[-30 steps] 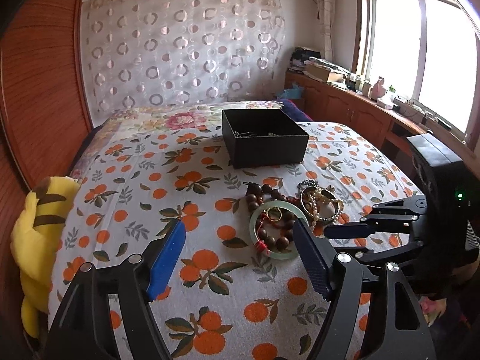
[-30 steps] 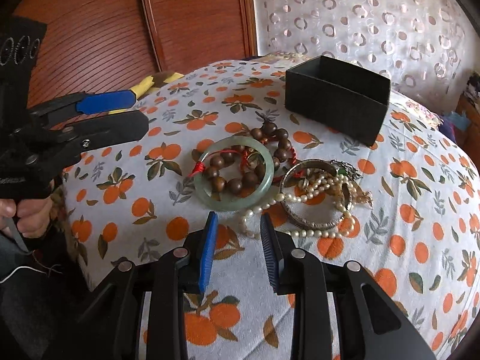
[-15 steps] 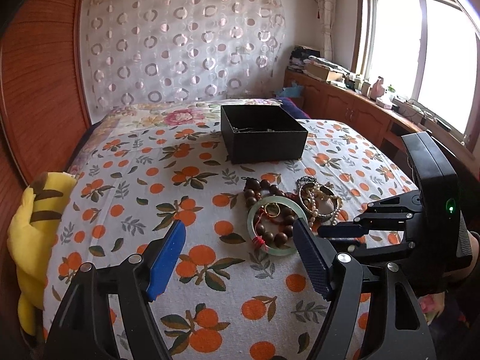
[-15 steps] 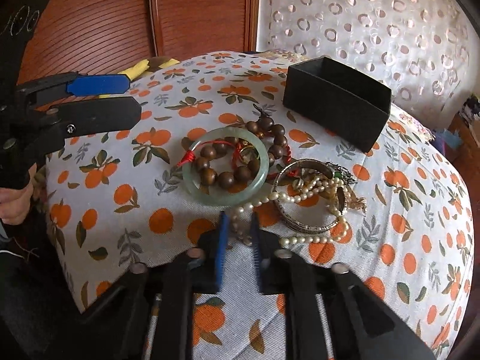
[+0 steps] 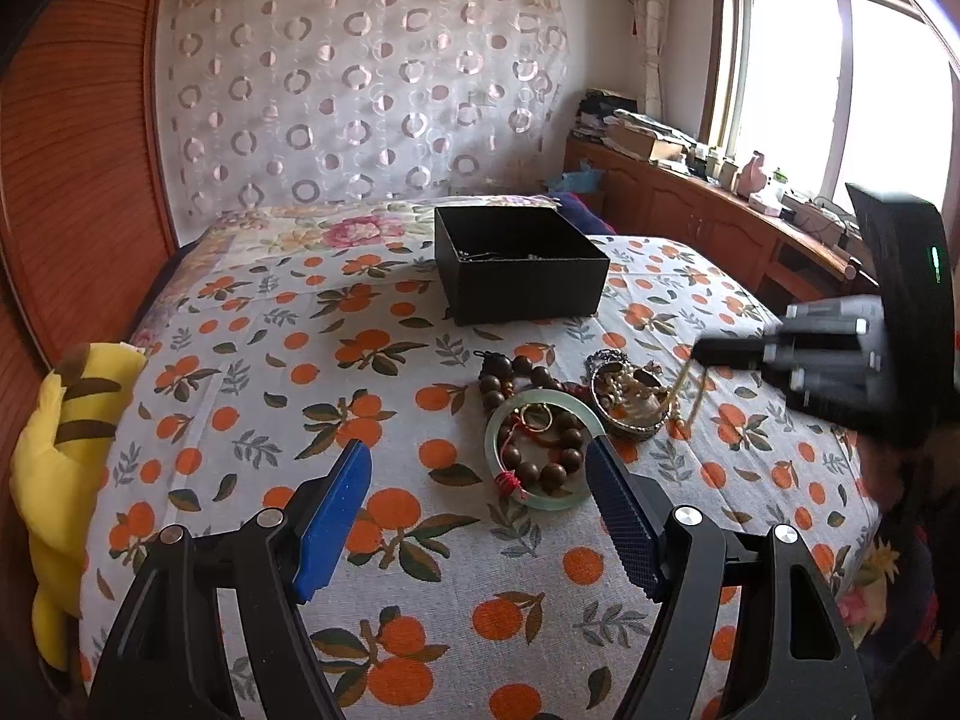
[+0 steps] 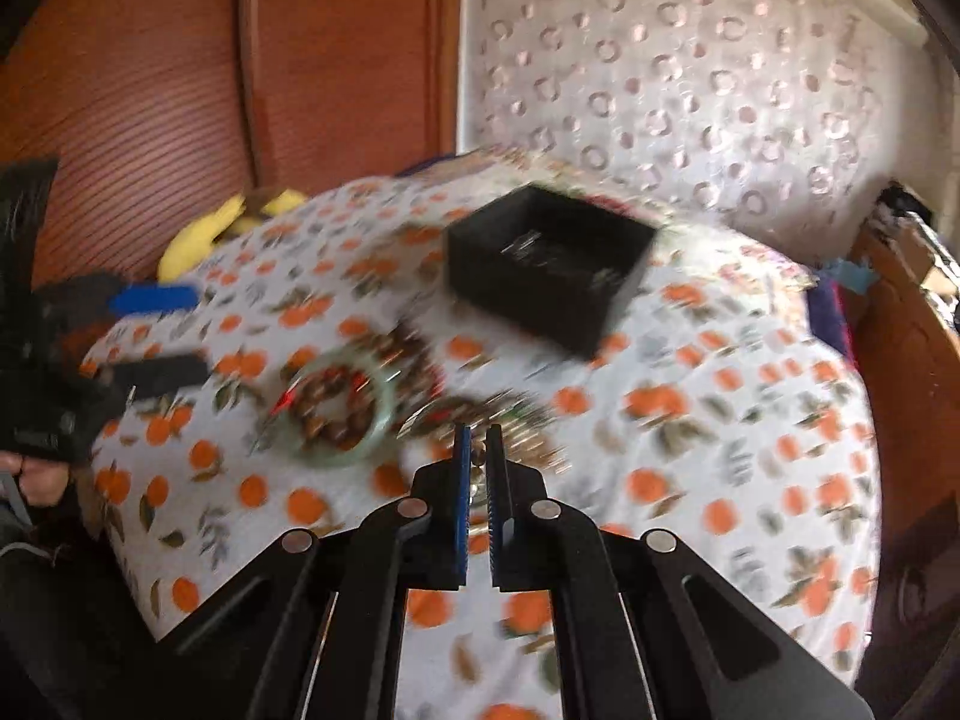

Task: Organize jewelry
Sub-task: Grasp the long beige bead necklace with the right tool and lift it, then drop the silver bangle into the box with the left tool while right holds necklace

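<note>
A pile of jewelry lies on the orange-print bedspread. It holds a green jade bangle (image 5: 543, 501) around brown wooden beads (image 5: 549, 471), and a silver bangle (image 5: 630, 426) tangled with pearls. My right gripper (image 5: 696, 354) is shut on a pearl strand (image 5: 683, 387), which hangs taut from its tips down to the pile. The blurred right wrist view shows the same gripper (image 6: 478, 441) with a bit of the strand pinched between its pads. An open black box (image 5: 519, 276) stands behind the pile. My left gripper (image 5: 477, 450) hovers open and empty before the jade bangle.
A yellow striped plush toy (image 5: 54, 438) lies at the bed's left edge by the wooden wall panel. A wooden cabinet (image 5: 690, 228) with clutter runs under the window on the right. A flowered quilt (image 5: 336, 234) lies behind the box.
My right gripper has closed on the pearl strand and risen, pulling the strand up off the pile. The left gripper has stayed where it was, open.
</note>
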A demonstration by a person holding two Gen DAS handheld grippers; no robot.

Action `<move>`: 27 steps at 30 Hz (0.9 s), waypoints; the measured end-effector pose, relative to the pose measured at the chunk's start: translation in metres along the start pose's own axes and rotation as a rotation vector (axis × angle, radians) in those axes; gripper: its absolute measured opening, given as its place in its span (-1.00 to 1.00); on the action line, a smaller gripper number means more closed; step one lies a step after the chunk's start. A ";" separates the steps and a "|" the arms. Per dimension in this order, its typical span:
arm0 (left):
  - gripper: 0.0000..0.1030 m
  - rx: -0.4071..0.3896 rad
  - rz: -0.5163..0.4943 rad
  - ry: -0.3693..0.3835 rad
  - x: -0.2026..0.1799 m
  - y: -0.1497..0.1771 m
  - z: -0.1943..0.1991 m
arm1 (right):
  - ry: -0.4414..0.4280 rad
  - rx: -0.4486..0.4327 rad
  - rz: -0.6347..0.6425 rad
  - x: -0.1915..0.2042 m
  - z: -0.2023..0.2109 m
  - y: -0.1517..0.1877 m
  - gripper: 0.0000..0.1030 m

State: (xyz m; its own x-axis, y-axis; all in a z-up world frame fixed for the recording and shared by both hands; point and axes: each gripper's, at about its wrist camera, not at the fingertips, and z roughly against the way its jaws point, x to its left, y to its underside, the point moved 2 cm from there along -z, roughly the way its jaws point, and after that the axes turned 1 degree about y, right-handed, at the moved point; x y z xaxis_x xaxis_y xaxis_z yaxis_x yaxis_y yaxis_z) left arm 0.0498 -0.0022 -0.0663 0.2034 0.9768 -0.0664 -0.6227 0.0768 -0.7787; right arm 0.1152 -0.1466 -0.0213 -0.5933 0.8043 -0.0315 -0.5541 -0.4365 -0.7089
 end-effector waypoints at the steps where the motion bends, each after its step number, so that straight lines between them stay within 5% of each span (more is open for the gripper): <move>1: 0.38 0.001 -0.002 0.002 -0.002 0.001 0.000 | 0.016 -0.009 -0.008 -0.009 0.002 -0.005 -0.89; 11: 0.38 0.014 -0.013 0.012 -0.007 0.000 -0.004 | 0.077 -0.037 -0.053 -0.056 -0.007 -0.036 -0.89; 27: 0.38 0.045 -0.035 0.040 -0.015 -0.001 -0.018 | 0.046 -0.168 -0.052 -0.042 0.023 -0.077 -0.89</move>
State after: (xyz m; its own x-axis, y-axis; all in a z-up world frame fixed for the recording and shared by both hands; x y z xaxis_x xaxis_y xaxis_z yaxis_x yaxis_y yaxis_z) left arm 0.0609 -0.0209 -0.0761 0.2554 0.9646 -0.0655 -0.6478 0.1204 -0.7522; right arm 0.1688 -0.1559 0.0511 -0.5367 0.8435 -0.0214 -0.4759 -0.3235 -0.8178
